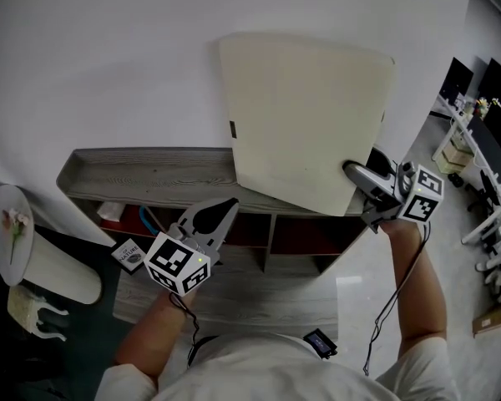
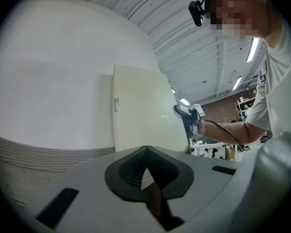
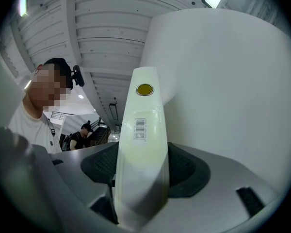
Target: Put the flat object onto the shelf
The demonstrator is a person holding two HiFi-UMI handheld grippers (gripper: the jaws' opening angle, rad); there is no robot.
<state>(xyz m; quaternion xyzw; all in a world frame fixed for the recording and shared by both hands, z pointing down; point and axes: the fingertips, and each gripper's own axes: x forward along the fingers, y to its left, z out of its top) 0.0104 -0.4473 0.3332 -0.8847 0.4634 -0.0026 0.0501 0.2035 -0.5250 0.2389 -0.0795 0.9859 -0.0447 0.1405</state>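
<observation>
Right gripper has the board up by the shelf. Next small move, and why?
Probably lower the cream board onto the grey shelf top: the right gripper is clamped on its edge, and whether it rests there yet isn't clear. The left gripper is shut and empty.

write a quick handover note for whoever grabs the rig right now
Left tool: shut, empty, held low in front of the shelf.
Right tool: shut on the right edge of the cream board.
The board stands upright and tilted against the white wall, over the grey shelf top. I can't tell whether its lower edge touches the shelf.
Done: the board is gripped and up at the shelf.
Left: lay it on the shelf top, probably steadying it with the left tool, then release.
</observation>
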